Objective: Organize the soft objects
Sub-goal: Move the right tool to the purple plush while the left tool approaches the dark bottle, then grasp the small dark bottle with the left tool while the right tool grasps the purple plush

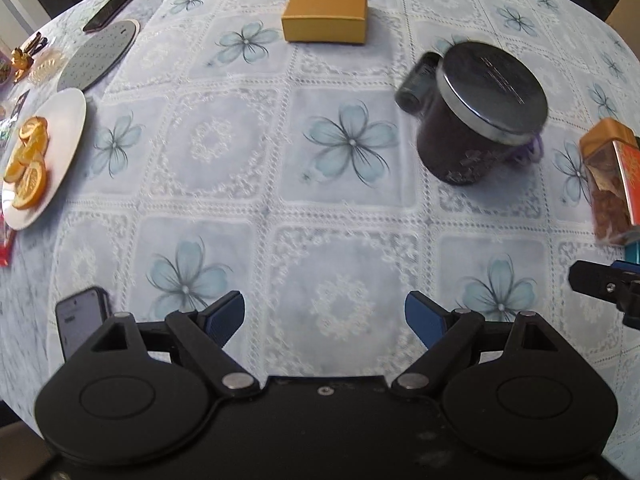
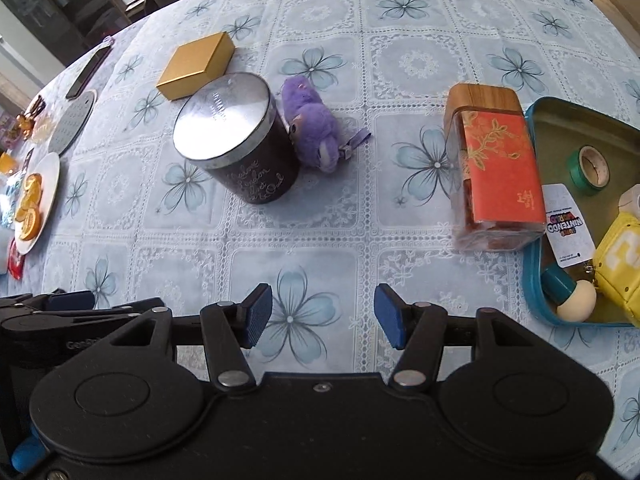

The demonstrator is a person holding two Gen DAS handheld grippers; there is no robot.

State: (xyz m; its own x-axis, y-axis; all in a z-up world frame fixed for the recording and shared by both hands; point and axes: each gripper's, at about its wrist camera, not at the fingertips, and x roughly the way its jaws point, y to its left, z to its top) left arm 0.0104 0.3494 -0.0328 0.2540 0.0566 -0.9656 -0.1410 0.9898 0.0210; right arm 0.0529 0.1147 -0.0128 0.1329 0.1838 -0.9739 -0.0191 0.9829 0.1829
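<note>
Left wrist view: left gripper [image 1: 324, 316] tipped steeply down over the tabletop [image 1: 320, 208], blue-padded fingers [image 1: 224, 316] spread wide apart, only flowered cloth between them. Ahead and to the right, dark lidded jar [image 1: 476, 116], a scrap of purple fur just showing at its right side. Farther back, gold box [image 1: 326, 12]. At the left edge, white plate [image 1: 68, 128] bearing orange slices [image 1: 28, 160]; beyond it a grey round mat [image 1: 100, 54] and a dark phone [image 1: 118, 4]. At the right edge, wooden-lidded snack box [image 1: 608, 176], blurred, and below it part of the other gripper.

Right wrist view: right gripper [image 2: 323, 316] likewise aimed steeply down, fingers [image 2: 256, 316] parted and holding nothing, bare cloth in the gap. Purple plush toy [image 2: 312, 132] lying on the cloth, pressed against the right side of the jar, well ahead of the fingers. Right of it, apart, the snack box with its red label. At the far right, teal tin [image 2: 536, 280] open, holding a yellow plush cube [image 2: 620, 264] with a paper tag, a green tape roll [image 2: 592, 168] and a cream-tipped teal piece [image 2: 568, 296]. Black frame of the left gripper alongside at lower left.
</note>
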